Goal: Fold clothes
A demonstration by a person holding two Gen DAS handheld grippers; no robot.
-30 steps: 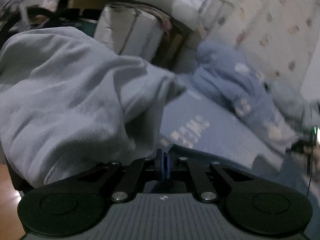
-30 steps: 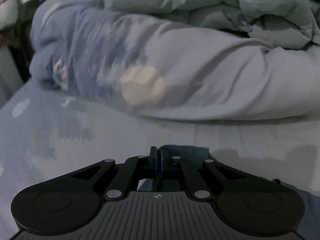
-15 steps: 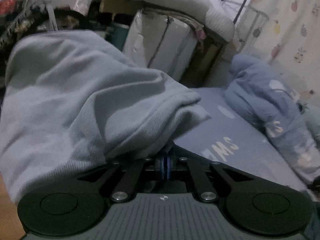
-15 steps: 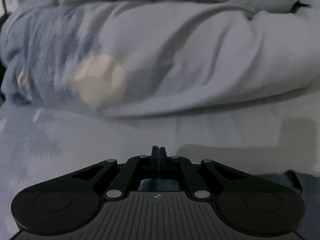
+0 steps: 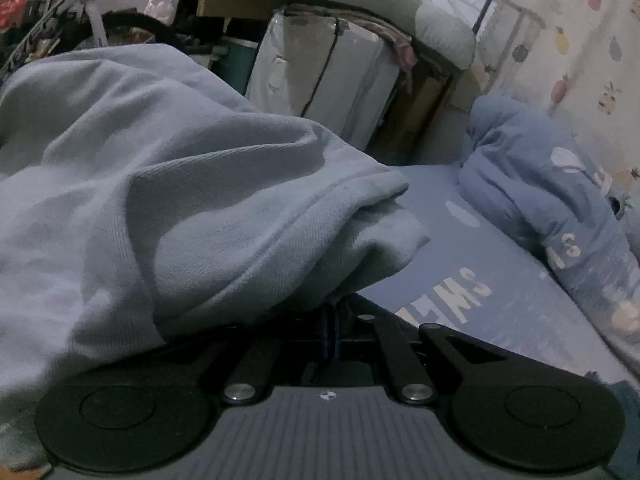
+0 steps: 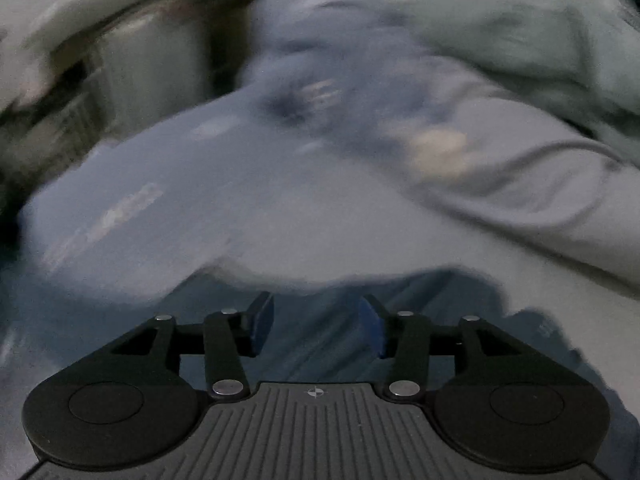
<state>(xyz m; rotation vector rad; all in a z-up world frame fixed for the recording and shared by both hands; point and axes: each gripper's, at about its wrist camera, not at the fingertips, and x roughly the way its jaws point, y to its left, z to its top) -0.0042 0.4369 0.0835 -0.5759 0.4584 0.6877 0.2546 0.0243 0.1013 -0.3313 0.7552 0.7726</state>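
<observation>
Left tongs (image 5: 331, 322): clenched, blue pads pressed together. The pale blue garment (image 5: 168, 208) drapes directly over them, bunched in thick folds with a hemmed edge turned toward the camera. Whether cloth is pinched between the pads cannot be confirmed; the fabric hides the tips. Judgement: the garment hangs from this side so that a fold can be carried across.

Right tongs (image 6: 316, 326): released, jaws standing well apart with nothing between them. Darker blue cloth (image 6: 320, 332) lies just beneath; the view is heavily blurred. Judgement: this side has no grip and is free to take a new hold.

The garment rests partly on the bed (image 5: 480, 264), whose blue sheet carries white lettering. A rumpled patterned duvet (image 5: 552, 200) lies along the far side, apart from the garment.

Folding appears unfinished.
</observation>
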